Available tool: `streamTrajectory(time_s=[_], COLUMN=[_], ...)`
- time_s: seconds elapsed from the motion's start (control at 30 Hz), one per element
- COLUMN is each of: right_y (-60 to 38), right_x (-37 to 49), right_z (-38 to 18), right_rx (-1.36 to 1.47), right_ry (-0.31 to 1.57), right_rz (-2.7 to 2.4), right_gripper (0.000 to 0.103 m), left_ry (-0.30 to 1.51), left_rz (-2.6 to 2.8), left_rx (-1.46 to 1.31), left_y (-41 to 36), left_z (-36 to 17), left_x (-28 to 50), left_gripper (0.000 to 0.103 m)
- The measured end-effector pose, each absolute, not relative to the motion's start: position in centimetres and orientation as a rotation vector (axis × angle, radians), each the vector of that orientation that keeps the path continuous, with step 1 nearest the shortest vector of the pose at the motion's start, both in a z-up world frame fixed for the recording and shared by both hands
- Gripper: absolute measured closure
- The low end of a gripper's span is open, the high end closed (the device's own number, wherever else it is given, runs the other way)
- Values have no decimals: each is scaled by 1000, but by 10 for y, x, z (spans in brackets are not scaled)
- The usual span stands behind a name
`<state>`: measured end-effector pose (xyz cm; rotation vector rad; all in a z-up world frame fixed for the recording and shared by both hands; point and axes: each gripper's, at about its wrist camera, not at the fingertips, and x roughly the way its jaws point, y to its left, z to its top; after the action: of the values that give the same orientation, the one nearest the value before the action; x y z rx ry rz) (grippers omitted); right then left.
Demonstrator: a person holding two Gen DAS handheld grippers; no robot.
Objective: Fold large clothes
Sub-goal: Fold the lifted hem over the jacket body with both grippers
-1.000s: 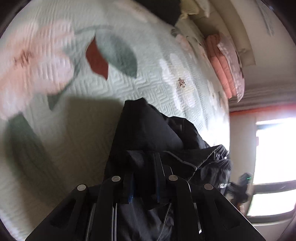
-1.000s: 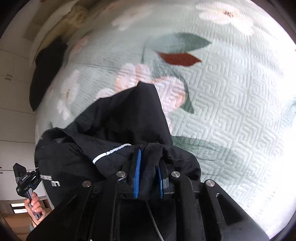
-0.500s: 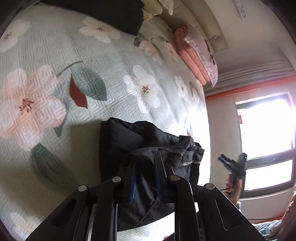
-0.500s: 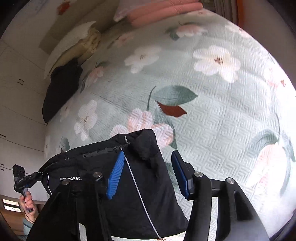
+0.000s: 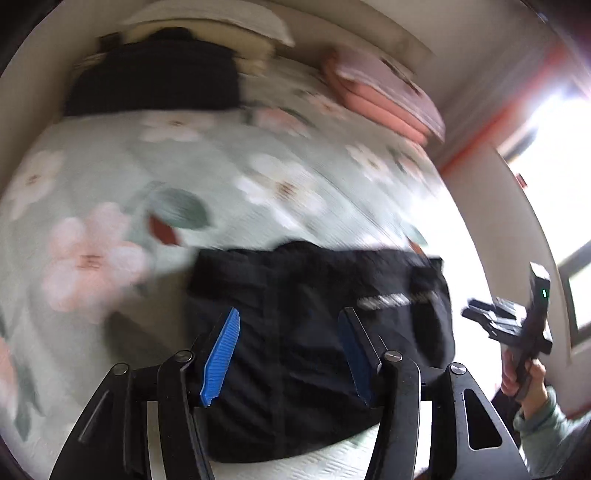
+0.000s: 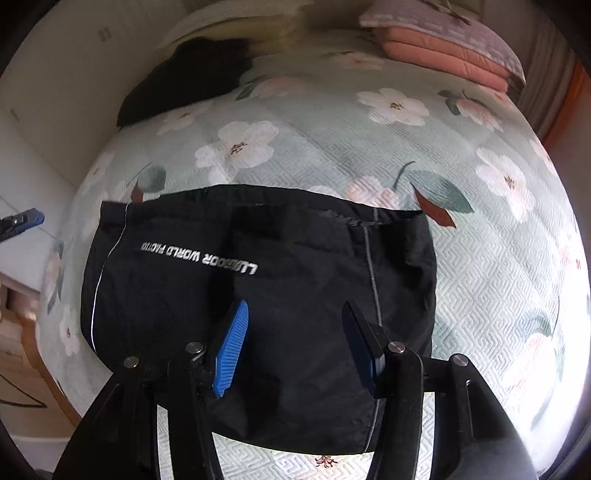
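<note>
A black garment (image 6: 258, 280) with white lettering lies folded into a flat rectangle on the pale green floral bedspread (image 6: 480, 280). It also shows in the blurred left wrist view (image 5: 317, 317). My right gripper (image 6: 295, 336) is open and empty, raised above the garment's near half. My left gripper (image 5: 288, 343) is open and empty, above the garment's near edge. The right gripper in the person's hand shows in the left wrist view (image 5: 513, 325), off the garment's right side. The left gripper's tip shows at the left edge of the right wrist view (image 6: 22, 223).
A second dark garment (image 6: 188, 81) lies at the head of the bed by pale pillows (image 5: 207, 18). Folded pink and mauve bedding (image 6: 447, 40) is stacked at the far right corner. A bright window (image 5: 554, 184) is to the right, and a white wall (image 6: 48, 110) to the left.
Both grippers held the bunched garment a second ago. The right opened first, then the left. Both pulled back, and the garment now lies flat and folded.
</note>
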<state>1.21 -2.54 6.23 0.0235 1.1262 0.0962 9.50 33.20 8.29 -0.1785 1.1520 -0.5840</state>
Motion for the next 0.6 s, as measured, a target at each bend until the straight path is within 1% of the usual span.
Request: streamTrajectory(time_s=[0.03,0.1,0.17,0.2,0.27,0.3,0.33,0.37,0.4,0.5,0.6], right_y=[-13,3,11,12,3,-6,-13,-22,-27,-30,-31], right_x=[14,20,30,37,60,77,90,105,114,132,133], right_z=[59,47,31,18,-14,-35,-53,-70,-79,-90,-92], right_rx=[-20,-89,-127,-132,-105,-41,13,79,120,146,158], right_ry=[1121,1121,1119,1119,1154,1187,1217,1239,1241,1241,1247], right_rz=[116,131,140,133,89,72,51,28,12,-8,1], right_gripper=[46,46,46,46,46,37,33,25,22,18,17], left_ry=[1173,1196,1220,1227,1258,1277,1300,1312,1304,1300,1304], left_rz=[-637,-680,-660,-650,-573,-531,-502,-485,-454,-414,-391], left_rx=[-155,-145,-104,-95,-78,-73,-87,-106,-121,-121,-142], left_y=[302,269,232,225,209,208,208,212,215,225,239], left_z=[72,59,31,22,-13,-27,-40,-50,-57,-67,-76], left_x=[85,77,79,82,100,110,122,133,147,170,185], left_gripper=[45,45,45,45,45,45,45,44,44,44,44])
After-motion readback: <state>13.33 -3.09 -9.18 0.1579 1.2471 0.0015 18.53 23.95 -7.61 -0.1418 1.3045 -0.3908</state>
